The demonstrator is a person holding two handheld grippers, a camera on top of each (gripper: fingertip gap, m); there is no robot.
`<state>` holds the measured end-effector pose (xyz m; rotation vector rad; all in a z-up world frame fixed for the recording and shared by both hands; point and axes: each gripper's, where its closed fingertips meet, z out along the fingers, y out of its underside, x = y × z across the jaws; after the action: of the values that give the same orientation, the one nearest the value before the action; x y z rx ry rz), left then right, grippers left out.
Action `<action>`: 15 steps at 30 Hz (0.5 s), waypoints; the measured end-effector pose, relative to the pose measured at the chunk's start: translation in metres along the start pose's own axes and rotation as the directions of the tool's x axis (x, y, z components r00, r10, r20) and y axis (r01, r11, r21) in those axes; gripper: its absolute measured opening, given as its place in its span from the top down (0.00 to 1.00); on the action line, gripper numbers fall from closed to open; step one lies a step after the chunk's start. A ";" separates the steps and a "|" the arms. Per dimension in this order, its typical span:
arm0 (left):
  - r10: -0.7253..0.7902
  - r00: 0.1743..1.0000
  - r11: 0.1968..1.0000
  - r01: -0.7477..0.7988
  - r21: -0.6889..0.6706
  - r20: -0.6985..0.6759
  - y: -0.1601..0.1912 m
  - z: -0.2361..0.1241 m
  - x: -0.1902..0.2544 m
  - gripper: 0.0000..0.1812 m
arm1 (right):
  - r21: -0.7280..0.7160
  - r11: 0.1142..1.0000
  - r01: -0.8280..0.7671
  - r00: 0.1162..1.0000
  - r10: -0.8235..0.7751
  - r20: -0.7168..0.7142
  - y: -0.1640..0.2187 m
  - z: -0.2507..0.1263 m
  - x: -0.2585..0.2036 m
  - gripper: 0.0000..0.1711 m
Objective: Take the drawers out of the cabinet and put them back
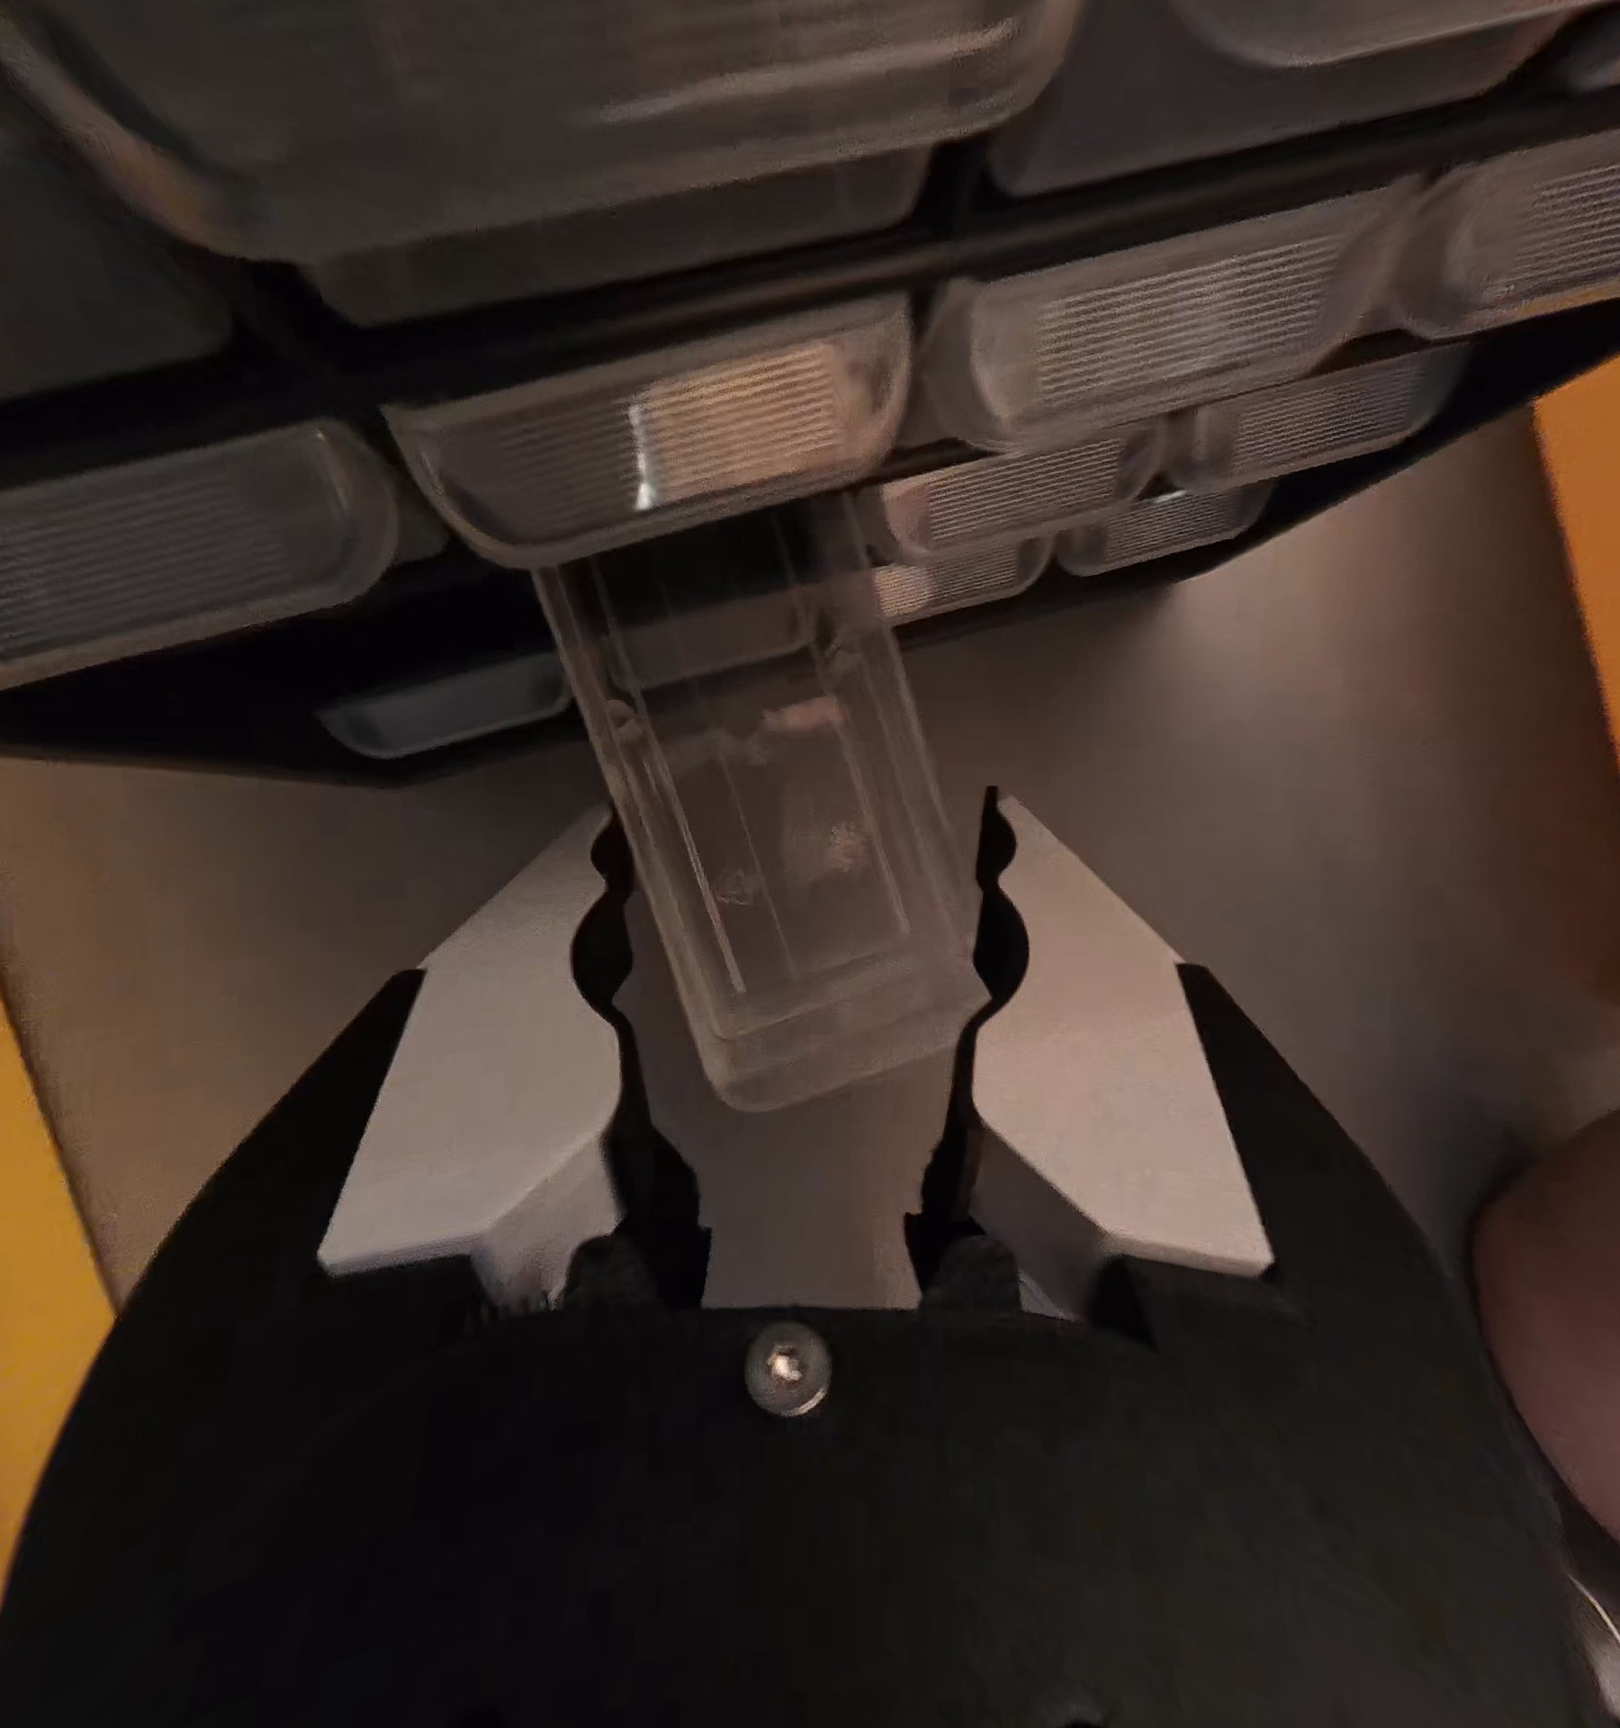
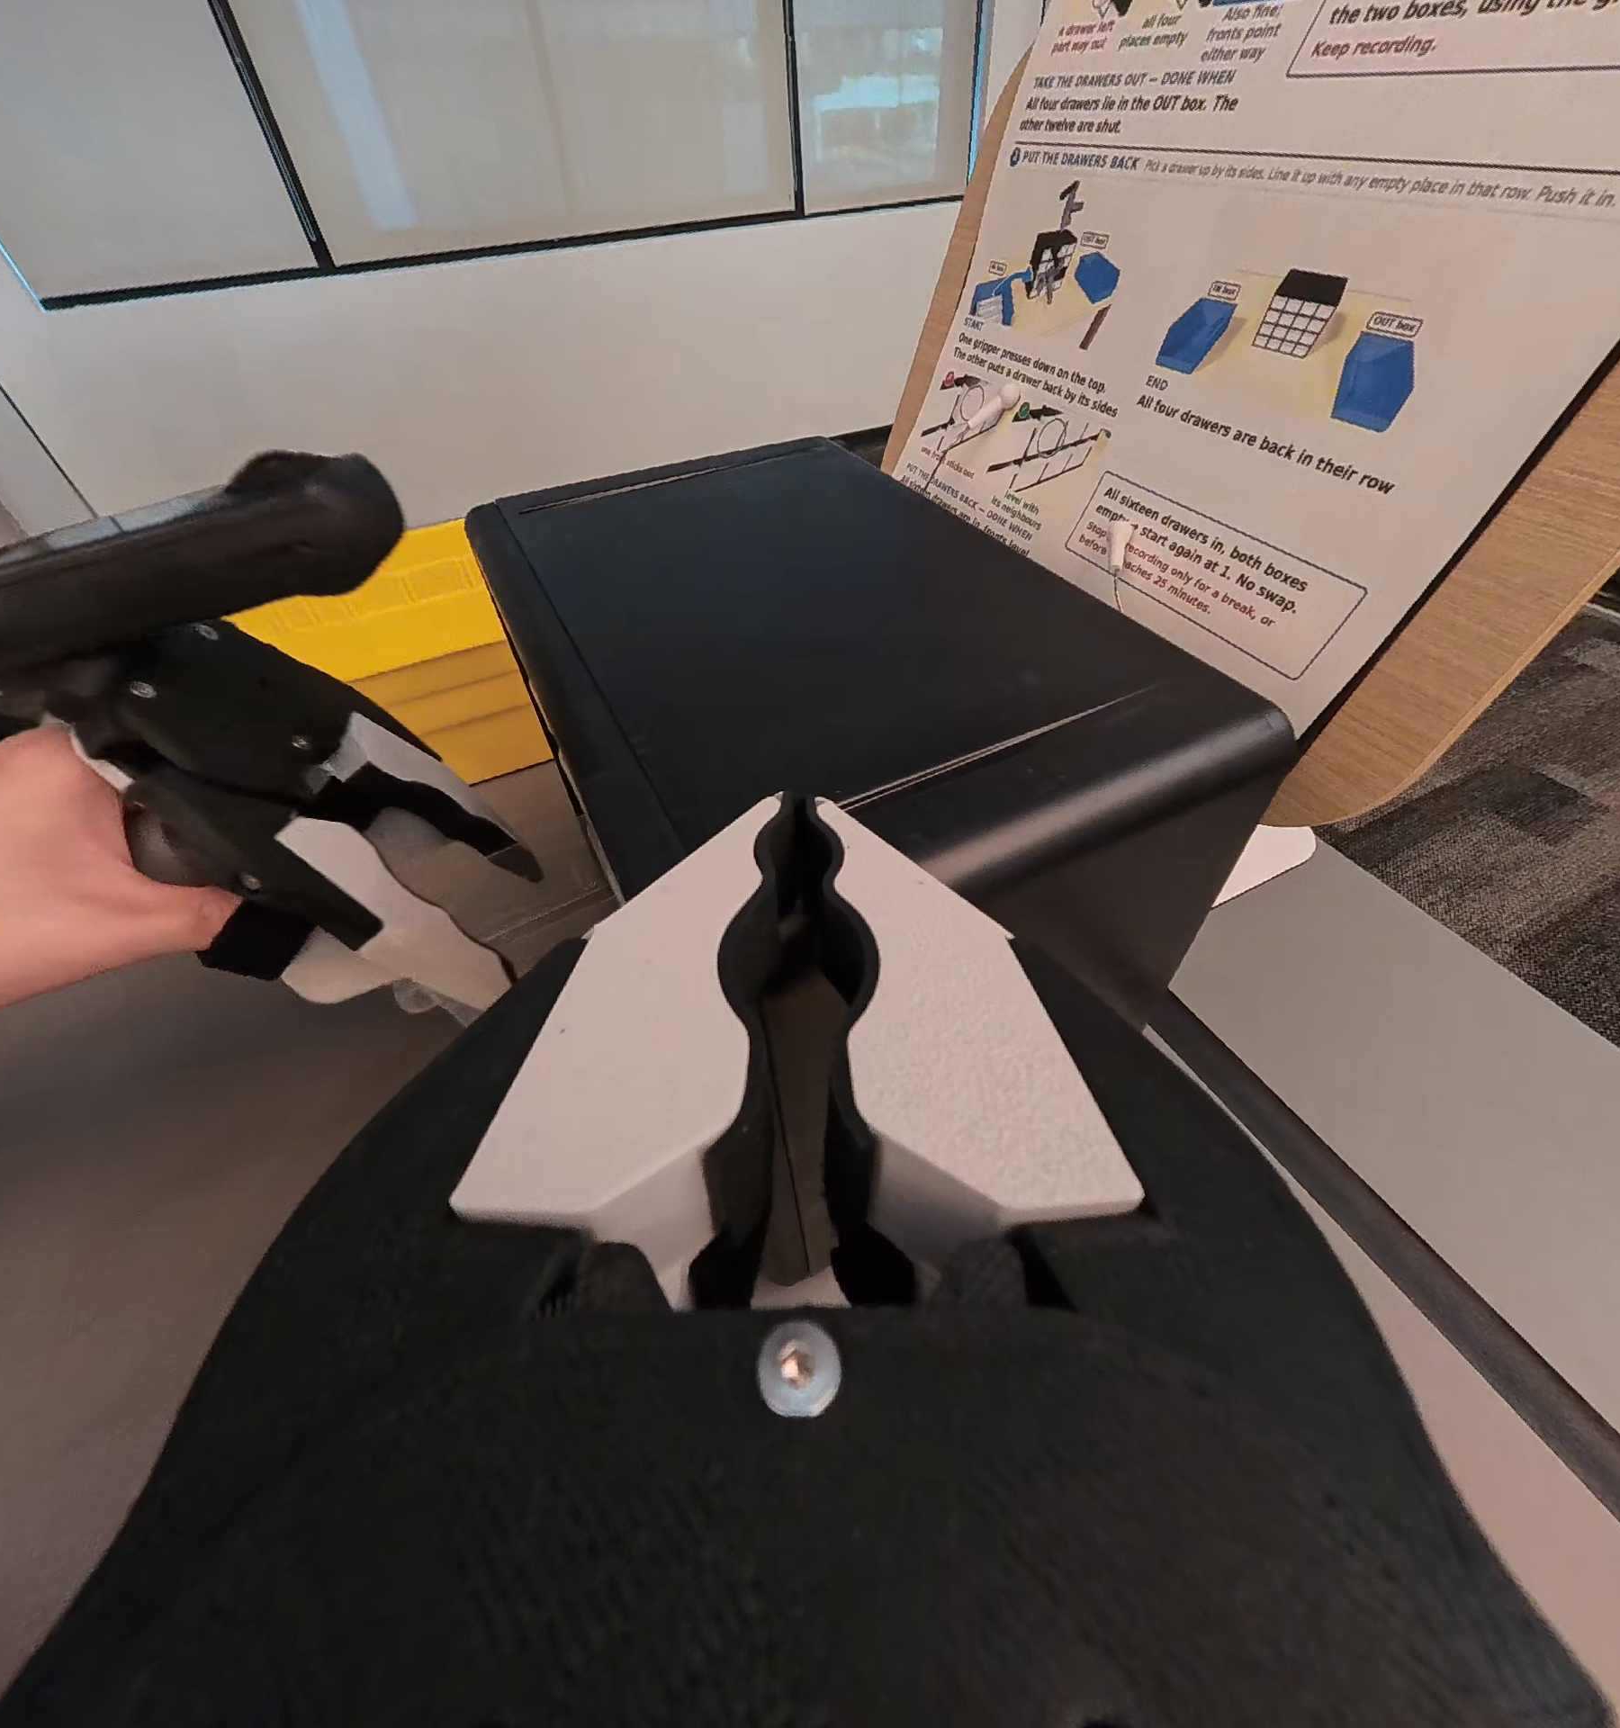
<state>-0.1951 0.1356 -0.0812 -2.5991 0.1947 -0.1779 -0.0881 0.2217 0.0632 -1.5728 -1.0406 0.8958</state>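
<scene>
The black cabinet (image 2: 834, 636) stands on the table; its front fills the top of the left wrist view (image 1: 133, 729) with rows of clear drawer fronts (image 1: 675, 439). A clear drawer (image 1: 788, 888) sticks far out of a lower row, skewed. My left gripper (image 1: 797, 813) straddles it, with the left fingertip and the right pad against its sides, so it is shut on the drawer. It also shows in the right wrist view (image 2: 507, 926), held by a hand (image 2: 30, 870). My right gripper (image 2: 797, 804) is shut and empty at the near edge of the cabinet top.
A yellow bin (image 2: 414, 636) stands behind the left gripper, left of the cabinet. An instruction board (image 2: 1302, 327) leans up behind and to the right of the cabinet. The grey table (image 2: 1349, 1029) ends at a dark edge on the right, with carpet (image 2: 1536, 795) beyond. The grippers' ends are close to 20 centimetres from one another.
</scene>
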 end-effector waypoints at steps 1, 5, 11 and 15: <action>0.006 1.000 1.000 -0.006 0.020 0.000 0.000 -0.003 -0.001 0.56 | 0.000 1.000 0.000 1.000 0.000 0.000 0.000 0.000 0.000 1.00; 0.104 0.990 0.989 -0.113 0.091 0.093 0.007 -0.025 -0.013 0.52 | 0.001 1.000 0.002 1.000 -0.002 0.002 0.000 0.000 0.000 1.00; 0.537 0.792 0.697 -0.610 0.377 0.289 0.006 -0.068 0.013 0.65 | 0.010 1.000 -0.001 1.000 0.001 0.013 0.000 0.000 0.000 1.00; 0.650 0.535 0.413 -0.845 0.341 0.539 0.026 -0.074 0.023 0.87 | 0.005 1.000 0.005 1.000 -0.005 0.007 0.000 0.000 0.000 1.00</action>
<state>-0.1869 0.0731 -0.0294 -1.6435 1.0263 0.4756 -0.0884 0.2214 0.0631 -1.5633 -1.0459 0.9003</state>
